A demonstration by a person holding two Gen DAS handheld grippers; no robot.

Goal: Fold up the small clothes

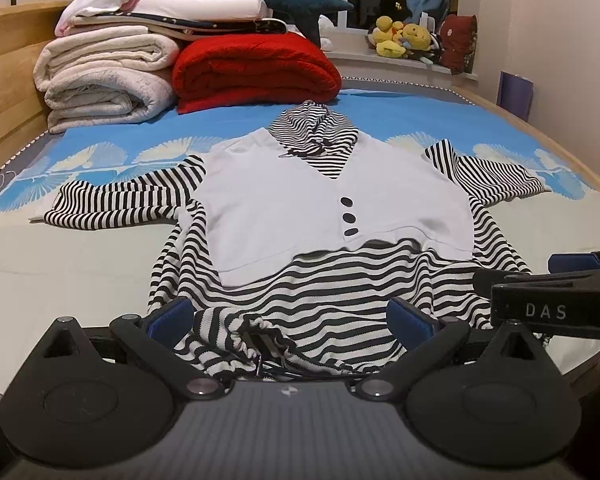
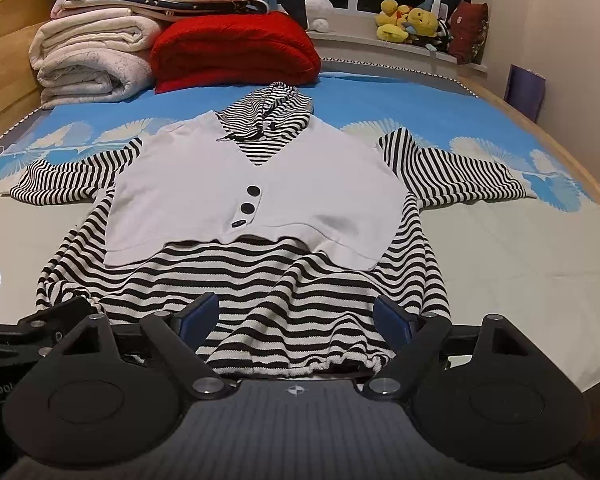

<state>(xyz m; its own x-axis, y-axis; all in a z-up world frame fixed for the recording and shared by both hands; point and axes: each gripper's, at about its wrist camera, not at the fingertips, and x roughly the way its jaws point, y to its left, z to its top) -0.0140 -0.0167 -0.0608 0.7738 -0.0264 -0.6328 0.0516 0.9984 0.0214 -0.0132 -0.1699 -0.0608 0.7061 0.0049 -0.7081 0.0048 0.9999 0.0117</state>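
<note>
**A:** ok so nearest first. The left gripper [image 1: 292,320] is seen spread wide, blue pads apart, with the gathered drawstring hem of the striped top [image 1: 300,280] bunched between them. No pinch on the cloth can be made out, just fabric lying in the gap.

**B:** Same deal on the other side. The right gripper [image 2: 296,316] is held wide apart too, hem lying between the pads, nothing clamped. Whether the pads actually touch the fabric can't be told.

**A:** Part of the right tool is cut off at the edge of the left view, so only its black body is seen there.

**B:** Further out, the striped top is laid flat on the bed [image 2: 520,248], sleeves spread sideways, white vest panel [image 2: 220,184] with three dark buttons on the chest, hood at the far end.

**A:** Behind that, a red blanket [image 1: 256,72] and cream blankets [image 1: 104,80] are stacked. Plush toys [image 1: 400,36] on the windowsill are too small to identify.
</note>
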